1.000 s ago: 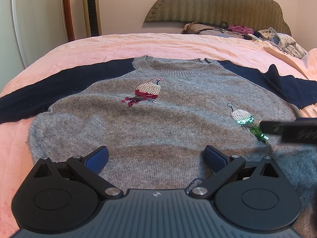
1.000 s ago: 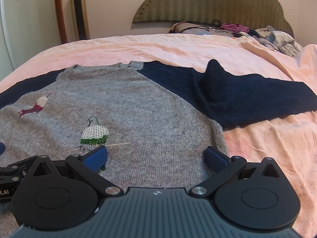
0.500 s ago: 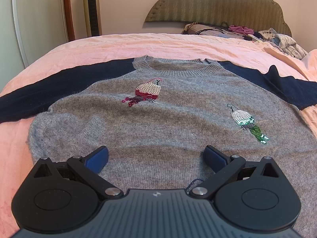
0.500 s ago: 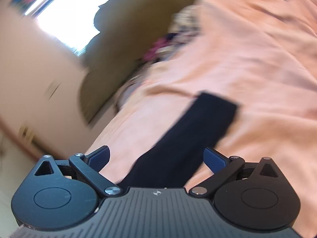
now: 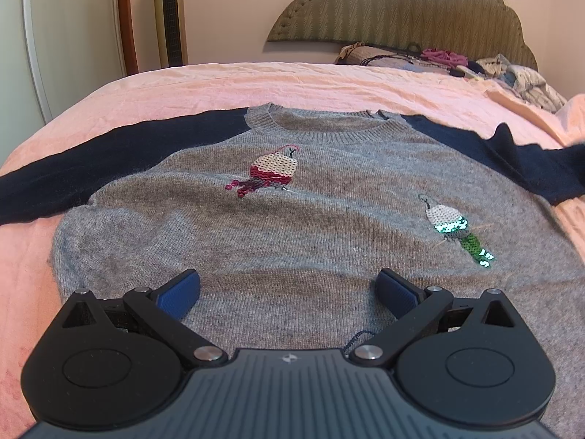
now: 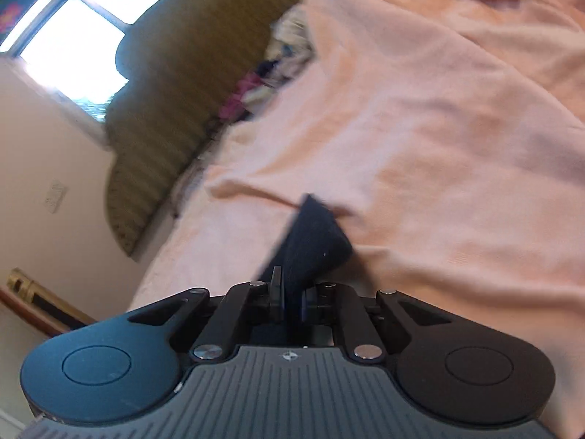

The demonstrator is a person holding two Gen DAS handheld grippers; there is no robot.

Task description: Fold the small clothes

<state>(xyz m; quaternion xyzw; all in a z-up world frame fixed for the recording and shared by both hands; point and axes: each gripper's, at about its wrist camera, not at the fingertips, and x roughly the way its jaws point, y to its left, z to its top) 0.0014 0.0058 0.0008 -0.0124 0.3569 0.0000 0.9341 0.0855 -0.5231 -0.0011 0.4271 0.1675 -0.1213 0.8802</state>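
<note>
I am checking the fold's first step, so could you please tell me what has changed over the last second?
The right tool left the grey knitted sweater's front, swung out to the navy sleeve's end, rolled over, and its jaws have just been closing onto that sleeve. The left tool stayed open over the hem; the sweater's body lies as before on the pink bedspread.
</note>
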